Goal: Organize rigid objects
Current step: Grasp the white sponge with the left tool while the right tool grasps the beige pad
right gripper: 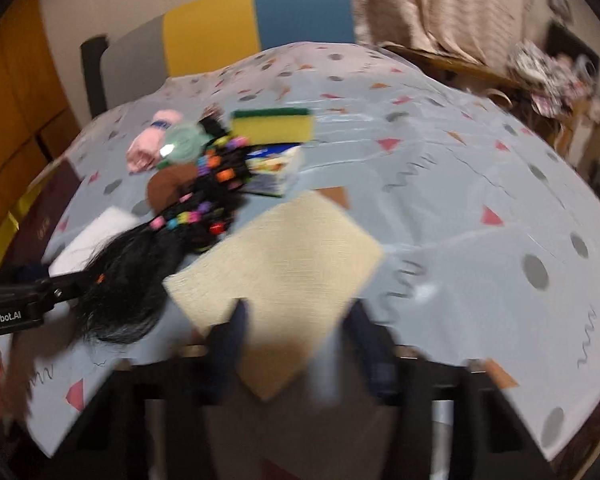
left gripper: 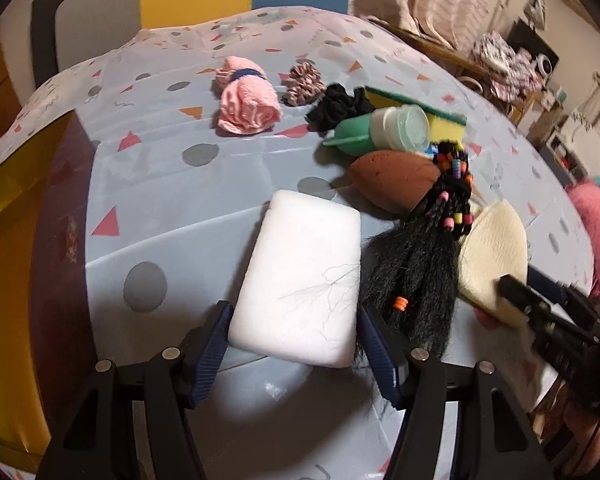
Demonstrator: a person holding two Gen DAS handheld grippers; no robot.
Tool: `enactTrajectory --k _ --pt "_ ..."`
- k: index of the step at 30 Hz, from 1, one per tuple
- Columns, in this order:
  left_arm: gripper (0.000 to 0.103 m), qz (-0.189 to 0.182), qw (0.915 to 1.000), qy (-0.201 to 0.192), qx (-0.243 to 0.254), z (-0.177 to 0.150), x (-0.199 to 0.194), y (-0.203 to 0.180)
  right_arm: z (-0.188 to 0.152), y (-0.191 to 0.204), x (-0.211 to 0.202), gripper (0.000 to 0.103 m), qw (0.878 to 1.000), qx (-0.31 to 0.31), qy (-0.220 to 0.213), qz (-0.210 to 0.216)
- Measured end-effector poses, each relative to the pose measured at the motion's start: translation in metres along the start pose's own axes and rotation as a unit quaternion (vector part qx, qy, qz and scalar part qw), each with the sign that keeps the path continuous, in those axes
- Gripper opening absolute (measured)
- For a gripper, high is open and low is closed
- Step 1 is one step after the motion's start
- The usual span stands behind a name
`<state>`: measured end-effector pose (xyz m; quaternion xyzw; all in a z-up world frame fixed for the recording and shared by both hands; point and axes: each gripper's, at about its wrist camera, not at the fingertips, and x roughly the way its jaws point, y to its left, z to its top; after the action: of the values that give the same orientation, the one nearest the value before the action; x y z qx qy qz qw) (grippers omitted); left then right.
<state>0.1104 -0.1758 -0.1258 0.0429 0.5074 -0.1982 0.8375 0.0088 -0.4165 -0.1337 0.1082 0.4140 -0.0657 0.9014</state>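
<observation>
The surface [left gripper: 148,184] wears a pale grey-blue cloth scattered with grey dots, pink and orange triangles and dark squiggles; the block [left gripper: 300,276] is plain white; the rolled towel [left gripper: 248,106] is pink with a navy band; the hair bundle [left gripper: 416,264] is black — its beads orange, pink, blue, yellow; the bottle [left gripper: 380,130] is green; the sponge [right gripper: 274,124] is yellow under dark green; the cloth [right gripper: 284,256] is cream.

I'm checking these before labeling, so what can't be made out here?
- Right tool: right wrist view, motion blur; grip on the cream cloth unclear.
- Printed pack: blurred, part hidden by the beaded hair bundle.
- Left wrist view: white foam block hides contact with the left tool.
</observation>
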Motion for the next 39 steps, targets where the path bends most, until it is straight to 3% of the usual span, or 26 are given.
enactTrajectory --k 1,2,7,10,11,13,15,18,20,22,24,28,36,39 --pt "0.064 -0.008 0.9999 -0.008 -0.007 -0.001 -0.004 0.002 -0.001 -0.011 -0.003 0.024 1.0 0.023 0.0 0.01" --pt "0.064 -0.014 0.9997 -0.016 -0.012 -0.001 -0.008 0.004 -0.001 -0.017 -0.007 0.023 0.999 0.04 -0.001 0.014" --pt "0.064 -0.005 0.9999 -0.012 -0.009 0.003 -0.007 0.006 -0.008 -0.038 -0.015 0.024 0.99 0.122 -0.001 0.075" --pt "0.064 -0.021 0.9997 0.002 -0.008 0.005 0.001 0.006 -0.003 -0.034 -0.012 0.027 0.989 0.125 0.001 0.082" --pt "0.064 -0.025 0.9997 0.002 -0.005 0.005 0.002 0.004 -0.001 -0.032 -0.01 0.035 0.988 0.127 0.003 0.084" --pt "0.064 -0.024 0.9997 0.005 0.006 0.003 0.003 0.0 0.003 -0.029 -0.01 0.075 0.984 0.147 -0.007 0.097" --pt "0.064 -0.022 0.9996 0.01 0.017 0.003 0.007 -0.004 0.009 -0.023 -0.008 0.087 0.987 0.143 -0.012 0.067" --pt "0.064 -0.001 0.9991 0.011 0.04 0.003 0.012 -0.011 0.018 -0.004 0.004 0.087 0.995 0.101 0.002 0.016" --pt "0.064 0.009 0.9986 0.011 0.051 0.005 0.014 -0.013 0.019 0.009 0.01 0.079 0.998 0.063 0.001 -0.014" --pt "0.057 0.016 0.9982 0.009 0.057 0.004 0.014 -0.012 0.018 0.014 0.009 0.042 0.999 0.042 -0.004 -0.03" --pt "0.057 0.025 0.9969 0.007 0.074 0.002 0.013 -0.013 0.016 0.009 0.006 0.03 0.999 0.05 -0.007 -0.001" --pt "0.056 0.024 0.997 0.0 0.074 -0.001 0.002 -0.011 0.008 -0.011 -0.007 0.023 0.994 0.093 -0.013 0.05" --pt "0.057 -0.004 0.9987 -0.03 0.042 0.0 -0.038 0.003 0.003 -0.038 -0.035 0.022 0.988 0.143 -0.051 0.026" --pt "0.057 -0.032 0.9985 -0.038 0.025 0.0 -0.051 0.008 0.003 -0.039 -0.04 0.021 0.987 0.149 -0.055 0.026"
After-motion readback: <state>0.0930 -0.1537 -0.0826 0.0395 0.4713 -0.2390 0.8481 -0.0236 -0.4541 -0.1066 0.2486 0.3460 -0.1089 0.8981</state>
